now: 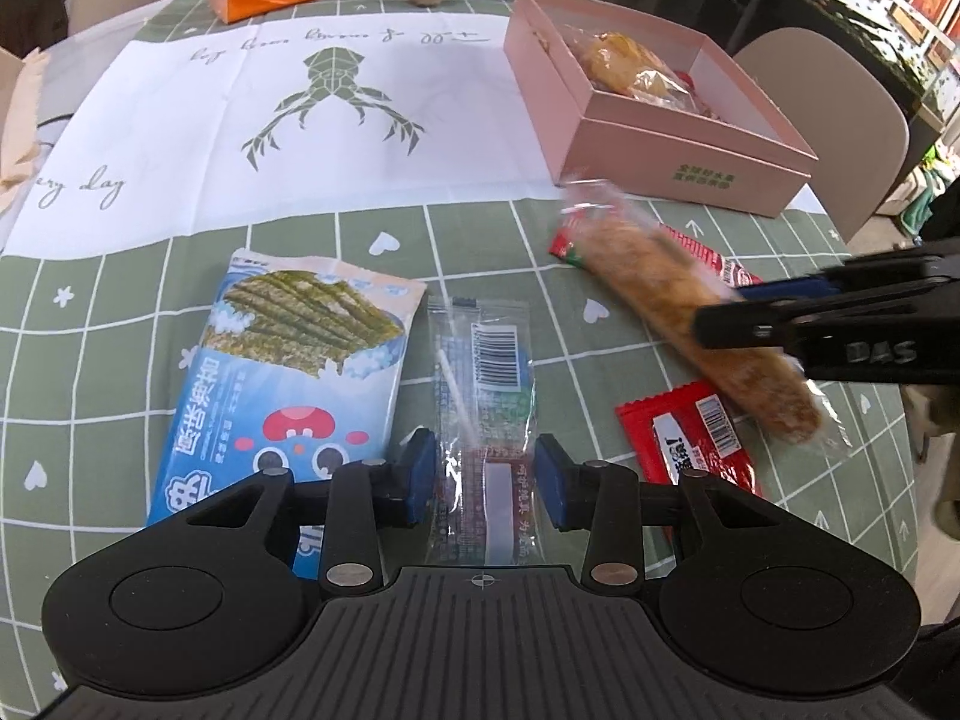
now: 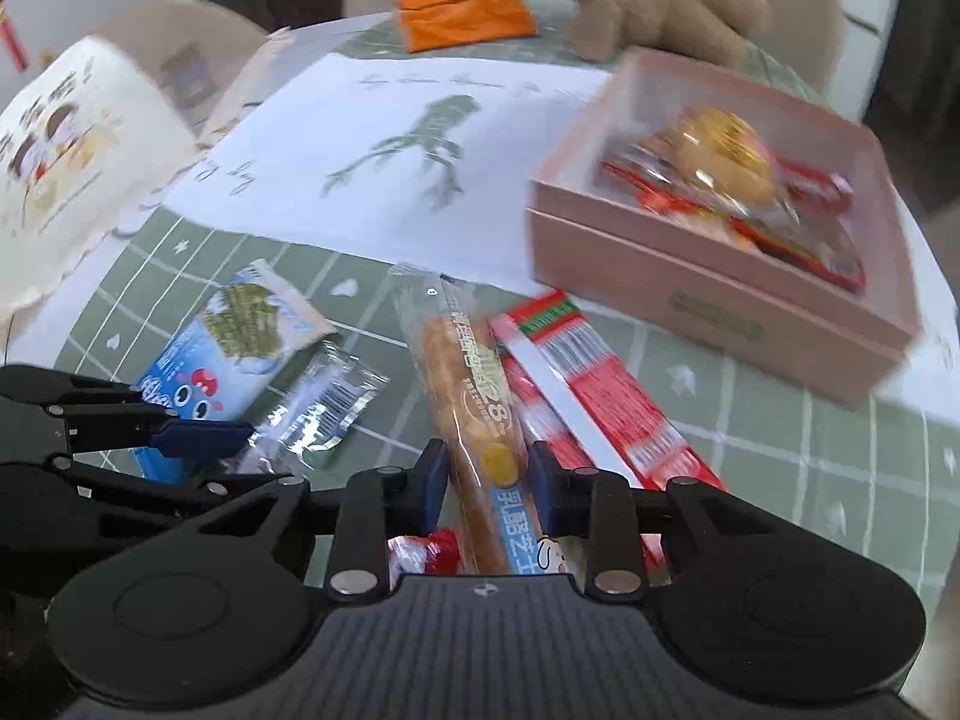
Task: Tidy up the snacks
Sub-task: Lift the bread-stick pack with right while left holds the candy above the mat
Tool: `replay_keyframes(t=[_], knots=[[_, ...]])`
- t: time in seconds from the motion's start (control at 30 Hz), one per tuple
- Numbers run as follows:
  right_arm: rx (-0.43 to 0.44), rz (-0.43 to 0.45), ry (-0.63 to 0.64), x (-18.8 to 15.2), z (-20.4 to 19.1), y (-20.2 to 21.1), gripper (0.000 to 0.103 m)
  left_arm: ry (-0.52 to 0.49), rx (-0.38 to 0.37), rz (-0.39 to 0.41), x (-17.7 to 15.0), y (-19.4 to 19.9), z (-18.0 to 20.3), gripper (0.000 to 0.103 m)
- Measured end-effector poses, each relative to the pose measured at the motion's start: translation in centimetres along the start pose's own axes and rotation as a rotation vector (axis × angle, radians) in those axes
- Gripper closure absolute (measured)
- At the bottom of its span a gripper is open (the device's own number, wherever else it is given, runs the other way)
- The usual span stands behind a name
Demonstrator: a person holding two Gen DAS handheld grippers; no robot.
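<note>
The right gripper clamps the long biscuit stick pack (blurred), while the left gripper, jaws narrowly parted, straddles a clear sachet.

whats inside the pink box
The pink box holds a clear bag of yellow pastry lying on red snack packets. Whatever lies beneath them on the box floor is covered.

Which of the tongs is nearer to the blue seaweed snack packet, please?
Left. The left tongs straddle the clear barcode sachet lying right beside the seaweed packet. The right tongs grip the long bread stick, on the sachet's far side.
</note>
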State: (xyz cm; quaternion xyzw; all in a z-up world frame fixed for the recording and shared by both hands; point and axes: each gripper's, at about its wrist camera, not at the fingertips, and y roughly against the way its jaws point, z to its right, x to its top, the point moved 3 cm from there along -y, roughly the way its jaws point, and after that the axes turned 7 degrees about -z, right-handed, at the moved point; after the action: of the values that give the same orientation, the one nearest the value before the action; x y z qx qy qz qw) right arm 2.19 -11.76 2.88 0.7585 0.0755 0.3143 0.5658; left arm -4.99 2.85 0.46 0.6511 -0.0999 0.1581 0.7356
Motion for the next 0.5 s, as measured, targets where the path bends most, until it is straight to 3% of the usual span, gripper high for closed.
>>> replay_keyframes(t=[0.2, 0.27, 0.37, 0.43, 0.5], knots=[[0.036, 0.027, -0.115, -1.8, 3.2, 2.1, 0.073, -0.002, 0.001, 0.002, 0.0, 0.0, 0.0, 0.061], [-0.026, 0.064, -0.114, -2.0, 3.6, 2.6, 0.072, -0.003, 0.003, 0.004, 0.1, 0.0, 0.1, 0.061], [-0.201, 0.124, -0.020, -1.9, 2.7, 3.3, 0.068, -0.006, 0.007, 0.006, 0.0, 0.0, 0.2, 0.061], [-0.206, 0.132, 0.023, -1.9, 2.1, 3.5, 0.067, -0.005, 0.006, 0.009, -0.1, 0.0, 0.2, 0.061], [-0.166, 0.122, 0.050, -1.9, 1.3, 3.2, 0.057, -0.003, 0.001, 0.011, -0.1, 0.0, 0.1, 0.061]])
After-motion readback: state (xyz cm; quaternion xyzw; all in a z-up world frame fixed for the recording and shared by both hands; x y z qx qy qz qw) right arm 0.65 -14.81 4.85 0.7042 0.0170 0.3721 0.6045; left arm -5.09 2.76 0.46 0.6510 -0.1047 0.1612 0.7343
